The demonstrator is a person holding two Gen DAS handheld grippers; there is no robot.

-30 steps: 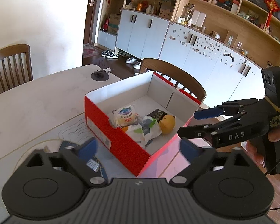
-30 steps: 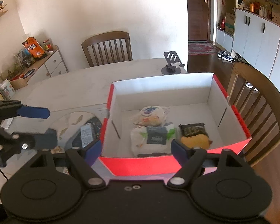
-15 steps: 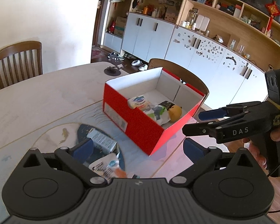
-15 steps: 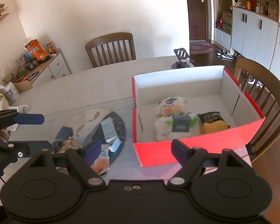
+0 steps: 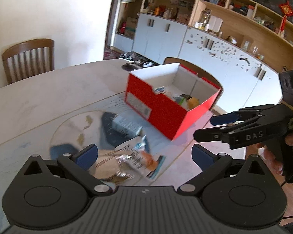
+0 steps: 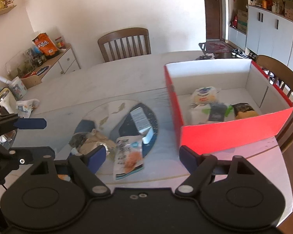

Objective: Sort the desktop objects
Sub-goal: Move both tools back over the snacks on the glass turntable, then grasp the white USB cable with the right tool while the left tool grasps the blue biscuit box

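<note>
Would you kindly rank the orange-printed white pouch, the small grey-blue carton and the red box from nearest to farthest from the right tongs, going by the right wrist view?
1. The white pouch, lying just ahead of the right tongs, toward their left finger.
2. The grey-blue carton, farther ahead on the dark round mat.
3. The red box, off to the right; its near corner rivals the carton, but its bulk lies farthest.

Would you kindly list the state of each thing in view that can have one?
Left gripper: open, empty.
Right gripper: open, empty.
Red box: open-topped, upright, with several snack packs inside.
White pouch: lying flat on the table, outside the box.
Small carton: lying on its side, outside the box.
Crumpled wrapper: loose on the table.
</note>
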